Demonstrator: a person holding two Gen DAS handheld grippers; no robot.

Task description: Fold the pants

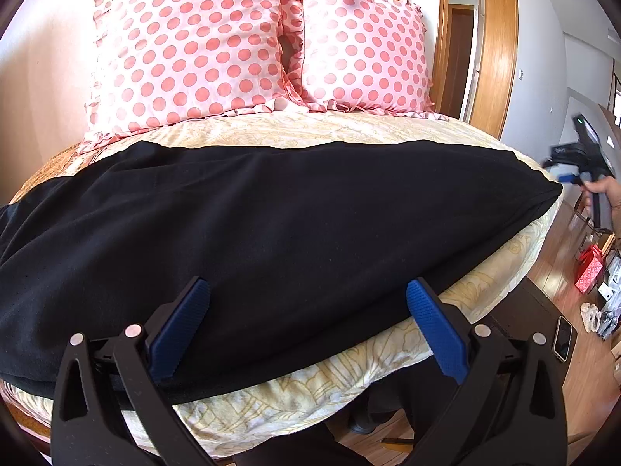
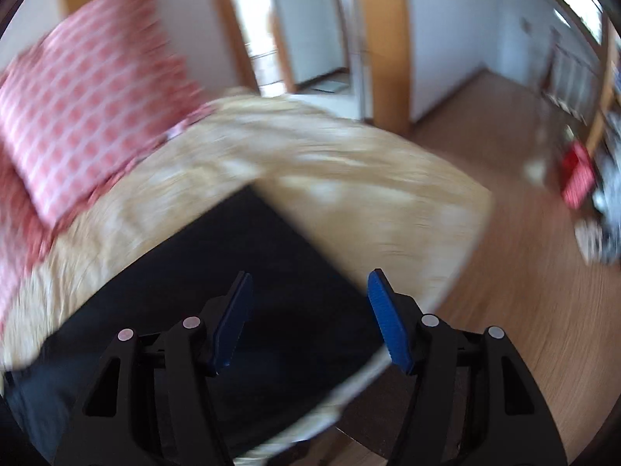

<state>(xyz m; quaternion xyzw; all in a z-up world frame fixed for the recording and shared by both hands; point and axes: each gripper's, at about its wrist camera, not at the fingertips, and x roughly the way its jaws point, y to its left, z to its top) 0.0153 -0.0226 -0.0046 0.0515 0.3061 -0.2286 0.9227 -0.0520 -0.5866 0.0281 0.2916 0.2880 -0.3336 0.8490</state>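
Note:
The black pants [image 1: 271,233] lie flat across the bed, running left to right. My left gripper [image 1: 308,291] is open and empty, hovering over the pants' near edge. The right gripper [image 1: 570,173], held in a hand, shows in the left wrist view off the pants' right end, above the floor. In the blurred right wrist view my right gripper [image 2: 310,285] is open and empty above one end of the pants [image 2: 252,272].
The bed has a cream patterned cover [image 1: 310,400] and two pink polka-dot pillows [image 1: 186,46] at the back. A phone [image 1: 562,338] lies on a dark stand at the right. A red bag [image 1: 590,268] and clutter sit on the wooden floor.

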